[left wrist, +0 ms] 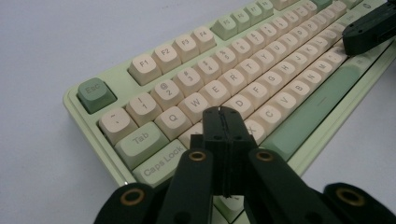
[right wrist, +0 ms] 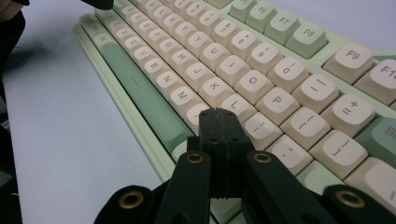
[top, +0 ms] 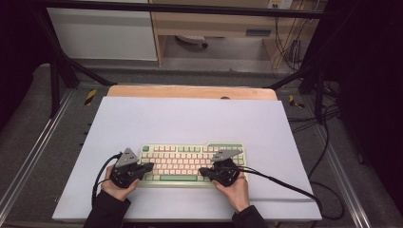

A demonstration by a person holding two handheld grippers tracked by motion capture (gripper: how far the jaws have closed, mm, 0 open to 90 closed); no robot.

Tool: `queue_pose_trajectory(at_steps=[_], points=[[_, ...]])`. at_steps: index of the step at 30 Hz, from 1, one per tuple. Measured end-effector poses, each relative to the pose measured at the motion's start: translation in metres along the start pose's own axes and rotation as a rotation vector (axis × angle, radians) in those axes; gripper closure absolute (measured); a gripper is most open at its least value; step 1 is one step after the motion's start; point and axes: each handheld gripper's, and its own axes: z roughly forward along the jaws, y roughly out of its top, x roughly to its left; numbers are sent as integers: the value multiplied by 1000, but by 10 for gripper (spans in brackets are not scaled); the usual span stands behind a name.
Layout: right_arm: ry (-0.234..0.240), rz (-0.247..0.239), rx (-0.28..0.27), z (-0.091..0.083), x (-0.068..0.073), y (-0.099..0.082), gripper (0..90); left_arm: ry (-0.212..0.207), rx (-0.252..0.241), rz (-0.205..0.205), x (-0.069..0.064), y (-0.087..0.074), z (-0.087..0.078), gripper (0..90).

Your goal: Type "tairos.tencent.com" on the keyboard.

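Both tongs, left (top: 148, 167) and right (top: 203, 172), are closed over the keyboard (top: 192, 164); a broad tip could press two keys together.

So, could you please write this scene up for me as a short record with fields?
surface: pale mat on a wooden table
object: green and cream keyboard, lying flat near the person's edge of the mat
left tool: jaws shut, empty, tip over the left letter keys near the S
right tool: jaws shut, empty, tip over the keys near the L and M
contact with keys: cannot tell
spacebar: green, between the two tools
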Motion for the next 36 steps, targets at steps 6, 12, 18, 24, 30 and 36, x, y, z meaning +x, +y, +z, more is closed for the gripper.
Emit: queue_pose_trajectory(at_steps=[6, 12, 18, 24, 30, 36], points=[[-11, -3, -19, -8, 0, 3, 900, -1, -5, 0, 0, 1, -1, 900], [-22, -9, -31, -15, -1, 6, 900, -5, -6, 5, -2, 1, -1, 900], [-30, -18, -34, -19, -2, 7, 900, -8, -6, 10, -4, 3, 1, 900], [-34, -20, -33, -19, -2, 7, 900, -14, -6, 18, -9, 6, 4, 900], [-35, -20, -32, -19, -2, 8, 900, -27, -2, 35, -16, 10, 9, 900], [-33, -19, -32, -19, -2, 8, 900, -35, 3, 43, -21, 12, 14, 900]])
